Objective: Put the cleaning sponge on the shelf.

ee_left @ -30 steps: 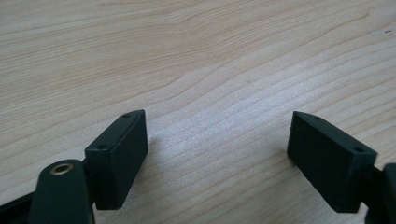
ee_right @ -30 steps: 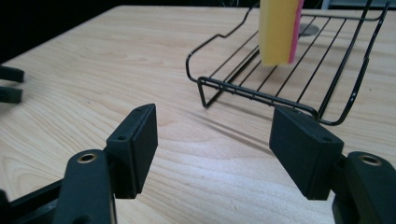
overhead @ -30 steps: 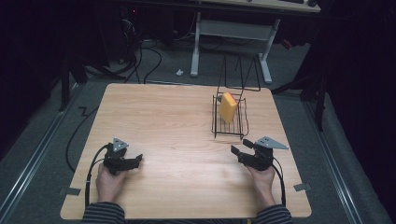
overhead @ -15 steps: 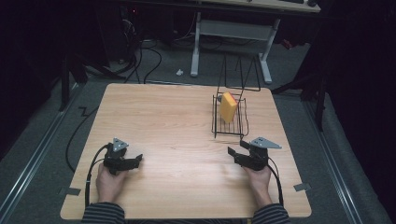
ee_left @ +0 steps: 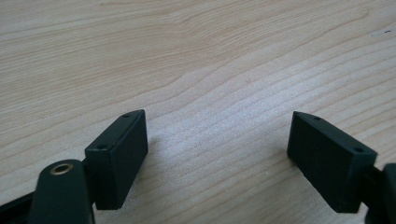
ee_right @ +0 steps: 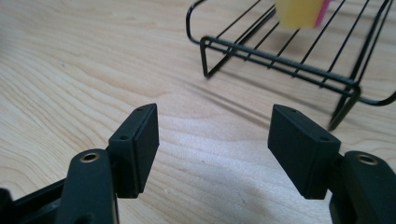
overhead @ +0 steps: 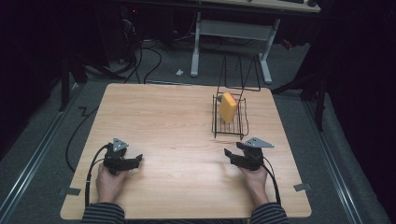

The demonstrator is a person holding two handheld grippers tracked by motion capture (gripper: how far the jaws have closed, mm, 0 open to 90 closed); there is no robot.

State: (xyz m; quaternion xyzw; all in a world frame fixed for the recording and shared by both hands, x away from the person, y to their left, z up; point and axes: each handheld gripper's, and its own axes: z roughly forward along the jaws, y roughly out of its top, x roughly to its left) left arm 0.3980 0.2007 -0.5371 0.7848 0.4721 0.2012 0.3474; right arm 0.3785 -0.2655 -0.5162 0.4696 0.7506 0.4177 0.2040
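Two grippers are resting low over the wooden table (overhead: 177, 121), one in each hand. One black wire rack (overhead: 229, 122) is standing at the far right, holding one yellow sponge (overhead: 228, 107) upright. The left gripper (overhead: 136, 160) and the right gripper (overhead: 229, 155) are both gaping wide, gripping nothing. Compared with a second ago, the right gripper is sitting slightly nearer the person.

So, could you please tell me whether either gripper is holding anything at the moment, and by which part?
Nothing is held. The left gripper and right gripper both stand open over the bare light wooden table; the yellow sponge stands untouched in the black wire rack.
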